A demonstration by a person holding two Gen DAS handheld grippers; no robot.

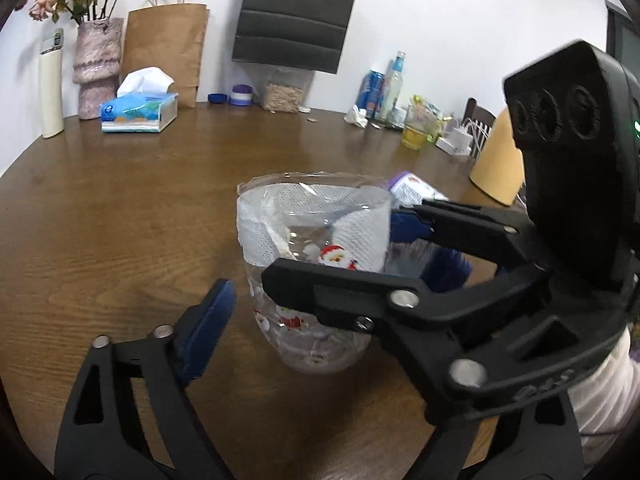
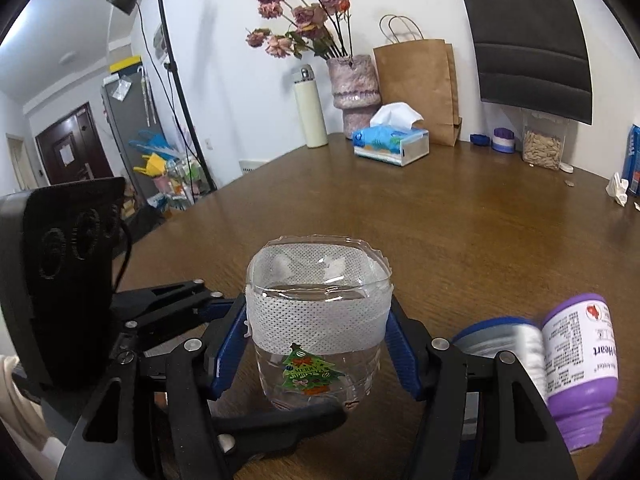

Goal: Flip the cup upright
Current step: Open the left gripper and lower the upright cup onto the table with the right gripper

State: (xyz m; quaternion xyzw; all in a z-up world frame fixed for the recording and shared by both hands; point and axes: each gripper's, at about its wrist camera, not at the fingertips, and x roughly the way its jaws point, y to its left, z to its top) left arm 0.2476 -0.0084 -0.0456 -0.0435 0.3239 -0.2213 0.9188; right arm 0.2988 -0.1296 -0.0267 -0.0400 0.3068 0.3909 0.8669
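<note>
we are in a home: a wooden dining table (image 2: 460, 220) against the wall carries a vase of dried roses (image 2: 354, 88), a tissue box (image 2: 390, 142), a paper bag (image 2: 420, 88), with an apartment door (image 2: 74, 148) beyond.

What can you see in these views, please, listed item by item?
clear plastic cup: one, white taped band, Christmas stickers, upright mid-table
purple bottle: one, white label, lying on its side beside the cup
tissue box: one, blue, far side
vase: one, pink, dried roses, by the wall
thermos: one, cream, beside the vase
brown paper bag: one, against the wall
black paper bag: one, against the wall
seed jar: one, clear, below the black bag
table: one, brown wood
right gripper: one, black, blue pads, gripping the cup's sides
left gripper: one, black, open, straddling the cup
</note>
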